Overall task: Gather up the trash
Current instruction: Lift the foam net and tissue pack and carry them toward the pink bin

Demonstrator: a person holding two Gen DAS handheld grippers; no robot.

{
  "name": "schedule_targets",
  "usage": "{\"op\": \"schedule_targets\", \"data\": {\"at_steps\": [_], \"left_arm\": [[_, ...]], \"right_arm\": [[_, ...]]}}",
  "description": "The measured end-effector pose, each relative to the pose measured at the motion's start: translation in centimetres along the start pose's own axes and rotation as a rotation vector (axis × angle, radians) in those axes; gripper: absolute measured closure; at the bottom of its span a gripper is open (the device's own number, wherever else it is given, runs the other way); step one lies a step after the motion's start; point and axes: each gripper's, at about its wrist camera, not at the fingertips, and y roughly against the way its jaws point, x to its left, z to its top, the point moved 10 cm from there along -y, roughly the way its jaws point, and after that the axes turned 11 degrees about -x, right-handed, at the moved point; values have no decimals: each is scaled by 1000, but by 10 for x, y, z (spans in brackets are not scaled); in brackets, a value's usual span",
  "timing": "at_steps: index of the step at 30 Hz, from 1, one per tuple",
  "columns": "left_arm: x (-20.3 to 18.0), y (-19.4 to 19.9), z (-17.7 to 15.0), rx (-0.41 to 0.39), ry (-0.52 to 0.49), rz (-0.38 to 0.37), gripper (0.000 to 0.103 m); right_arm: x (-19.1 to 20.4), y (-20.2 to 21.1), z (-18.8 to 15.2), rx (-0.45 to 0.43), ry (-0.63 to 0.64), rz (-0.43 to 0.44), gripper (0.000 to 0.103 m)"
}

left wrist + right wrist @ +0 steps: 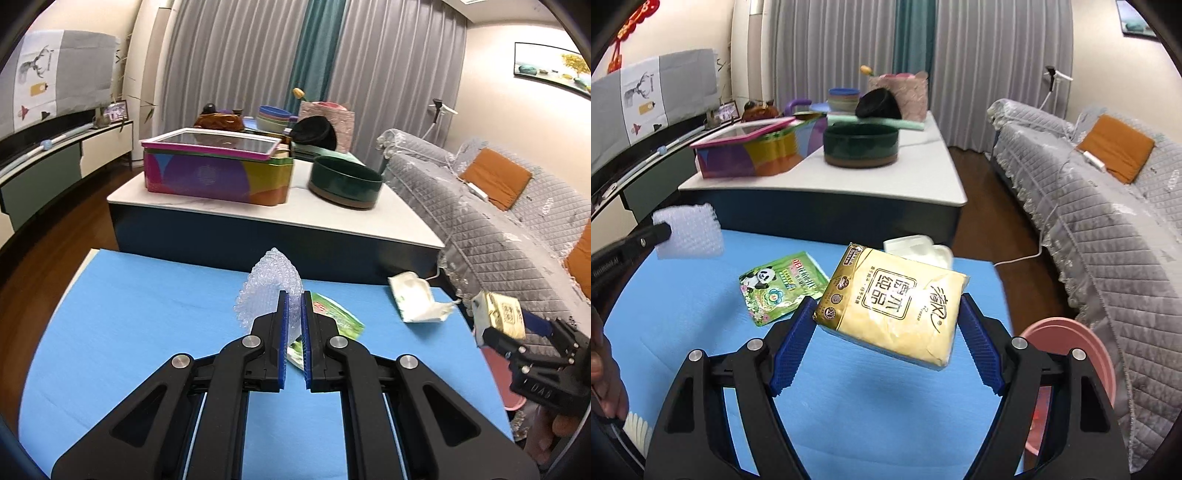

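My left gripper point(294, 297) is shut on a piece of clear bubble wrap point(267, 284) and holds it above the blue mat point(129, 314); it also shows in the right wrist view point(689, 232). My right gripper point(886, 314) is shut on a yellow tissue pack point(894, 304), lifted above the mat's right side; the pack also shows in the left wrist view point(498, 314). A green panda wrapper point(779, 286) lies flat on the mat. A crumpled white tissue packet point(417, 302) lies near the mat's far right edge.
A pink bin point(1082, 350) stands off the mat's right edge, beside a grey-covered sofa point(1108, 221). Behind the mat stands a white-topped table point(258, 214) with a colourful tin point(218, 173), a dark green bowl point(345, 181) and more containers.
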Motion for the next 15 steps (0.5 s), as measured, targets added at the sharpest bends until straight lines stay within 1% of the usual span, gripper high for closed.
{"op": "schedule_targets", "data": {"at_steps": [5,9,11,12,15], "left_arm": [[-24,14,-8,-2,-4,-41,97],[-45,24,-14,-1,-17,-77,97],[-54,28,-18,1,-26,-92,97],[-58,29,-20,3,-29,-99,97],[-74,33,-29,11,-42,-122,97]], "right_arm": [[-20,24,10,-27,20,-23,27],[-40,38,11,-47,6,-43,27],[-50,42,7,-53,-8,-54,27],[-61,43,-2,-51,-28,-65,27],[-75,43,-15,-40,-53,-77,27]]}}
